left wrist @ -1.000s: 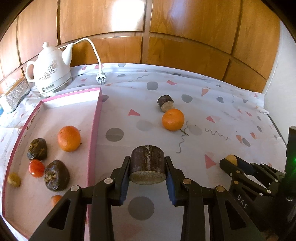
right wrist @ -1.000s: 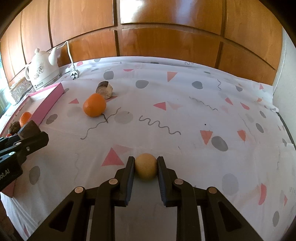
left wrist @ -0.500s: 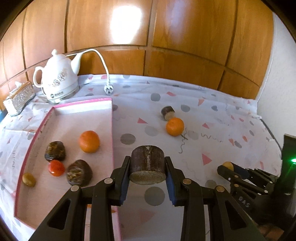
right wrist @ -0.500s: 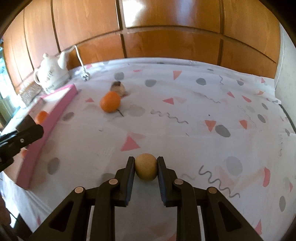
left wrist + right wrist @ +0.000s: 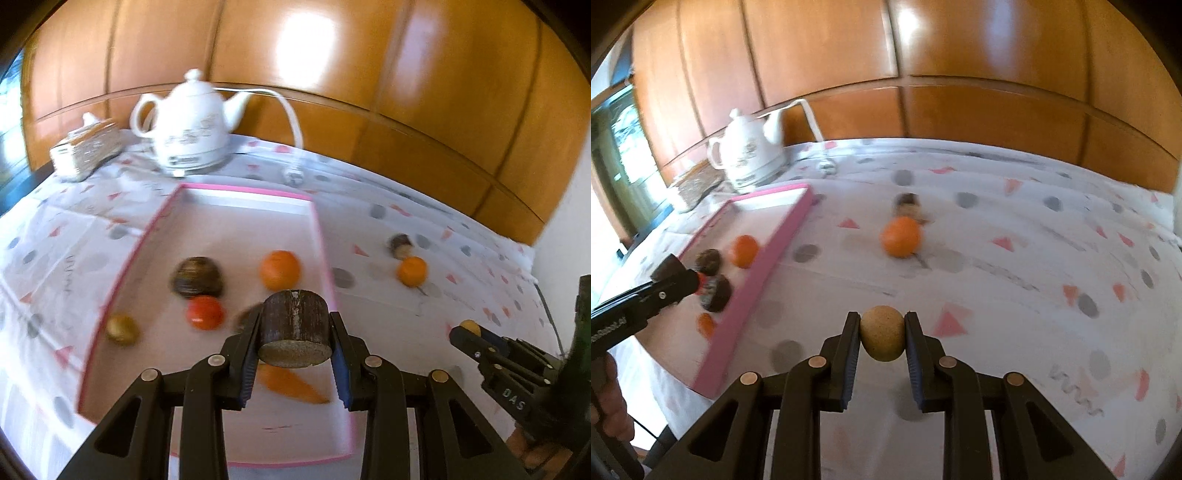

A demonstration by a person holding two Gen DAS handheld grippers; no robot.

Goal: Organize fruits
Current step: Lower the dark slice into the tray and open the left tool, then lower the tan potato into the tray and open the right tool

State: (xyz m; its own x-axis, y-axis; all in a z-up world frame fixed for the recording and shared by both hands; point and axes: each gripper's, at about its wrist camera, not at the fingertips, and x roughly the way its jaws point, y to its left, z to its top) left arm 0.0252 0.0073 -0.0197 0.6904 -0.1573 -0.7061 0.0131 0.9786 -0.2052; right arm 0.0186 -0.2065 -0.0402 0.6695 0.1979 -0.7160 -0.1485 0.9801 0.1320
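Observation:
My left gripper [image 5: 294,343] is shut on a dark brown cut fruit piece [image 5: 294,329] and holds it above the pink-rimmed tray [image 5: 321,236]. The tray holds an orange [image 5: 279,269], a dark fruit [image 5: 197,277], a red fruit [image 5: 205,312], a small tan fruit [image 5: 123,328] and an orange piece [image 5: 288,384]. My right gripper [image 5: 881,334] is shut on a small tan round fruit [image 5: 881,333] above the cloth, right of the tray [image 5: 764,266]. An orange [image 5: 900,236] and a brown cut piece [image 5: 908,203] lie on the cloth.
A white electric kettle [image 5: 190,125] with cord and plug [image 5: 293,176] stands behind the tray. A patterned box [image 5: 86,149] sits at the far left. A wooden panel wall [image 5: 332,66] backs the table. The table's front edge is near the tray's front.
Both grippers have risen and swung left with their fruit. The left gripper now hangs over the tray instead of beside it. The right gripper has come closer to the tray.

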